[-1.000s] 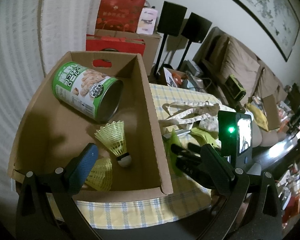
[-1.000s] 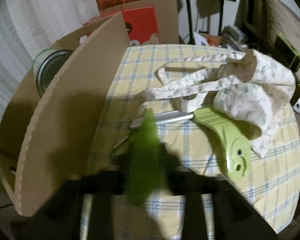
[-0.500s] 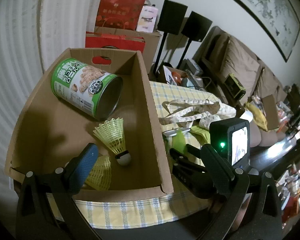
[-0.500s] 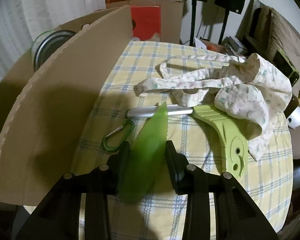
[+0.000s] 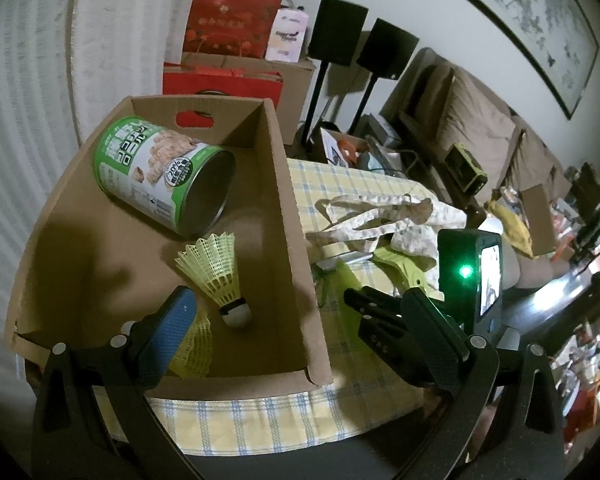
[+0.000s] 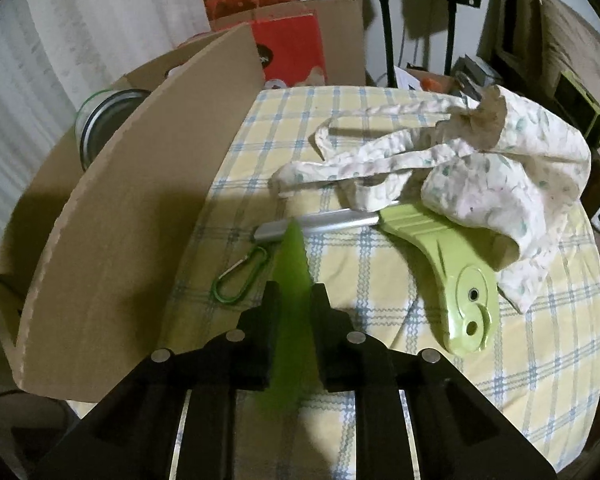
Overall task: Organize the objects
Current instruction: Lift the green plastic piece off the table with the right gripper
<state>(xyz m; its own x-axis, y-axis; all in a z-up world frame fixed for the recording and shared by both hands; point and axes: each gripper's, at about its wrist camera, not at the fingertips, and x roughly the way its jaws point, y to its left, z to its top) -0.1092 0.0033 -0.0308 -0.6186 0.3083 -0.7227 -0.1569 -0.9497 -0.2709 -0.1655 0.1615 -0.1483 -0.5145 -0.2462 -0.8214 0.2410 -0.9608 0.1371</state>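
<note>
The right claw (image 6: 294,300) is pinching a flat green blade-like piece (image 6: 292,276) edge-up between narrow jaws, likely so it can clear the cardboard box (image 6: 140,208) wall at nine o'clock. At twelve o'clock a carabiner (image 6: 240,276) and a green-handled tool (image 6: 440,264) are waiting on the counter (image 6: 540,340). The left claw (image 5: 296,340) is hanging wide and empty over the box, where a can (image 5: 160,176) and shuttlecock (image 5: 216,272) are lying.
</note>
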